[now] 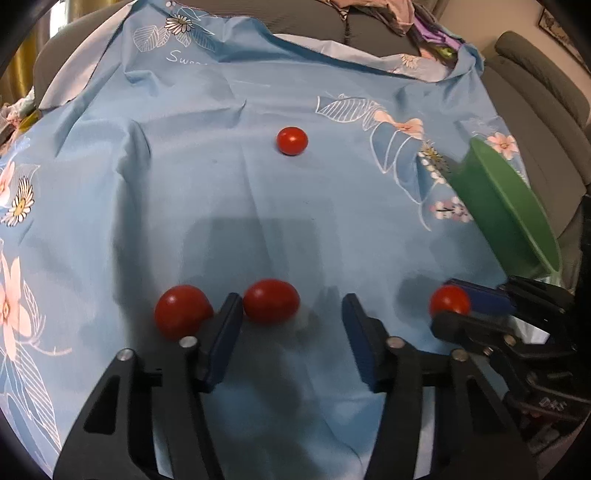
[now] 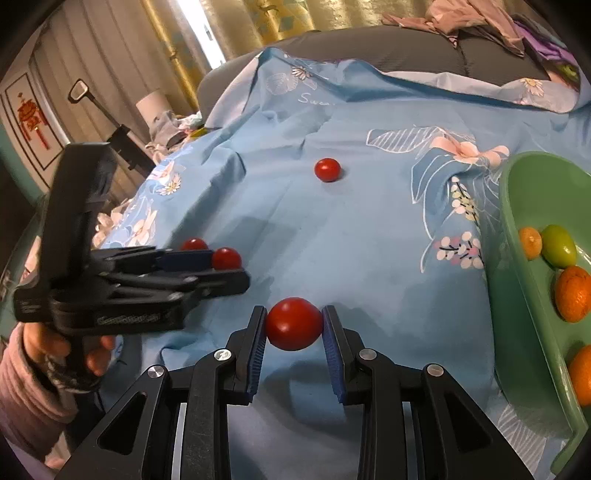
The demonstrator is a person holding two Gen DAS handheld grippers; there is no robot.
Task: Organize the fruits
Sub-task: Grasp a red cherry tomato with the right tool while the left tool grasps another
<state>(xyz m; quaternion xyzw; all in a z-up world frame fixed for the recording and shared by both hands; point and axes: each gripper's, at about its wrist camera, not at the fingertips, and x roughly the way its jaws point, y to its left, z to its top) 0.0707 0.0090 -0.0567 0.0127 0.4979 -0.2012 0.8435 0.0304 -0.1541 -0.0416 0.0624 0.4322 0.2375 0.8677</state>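
Several red cherry tomatoes lie on a blue flowered cloth. My left gripper (image 1: 291, 314) is open; one tomato (image 1: 270, 301) sits between its fingers against the left pad, another (image 1: 182, 311) lies just outside the left finger. A far tomato (image 1: 291, 140) lies alone at the centre. My right gripper (image 2: 293, 325) is shut on a tomato (image 2: 293, 324), resting at the cloth; it also shows in the left wrist view (image 1: 449, 300). A green bowl (image 2: 517, 280) at the right holds oranges (image 2: 573, 293) and a green fruit (image 2: 559, 245).
The cloth (image 1: 221, 184) covers a grey sofa, with its back (image 1: 369, 29) and armrest (image 1: 535, 92) behind. Crumpled clothes (image 2: 480, 18) lie on the sofa back. The left gripper and the hand holding it (image 2: 122, 284) stand close to my right gripper's left.
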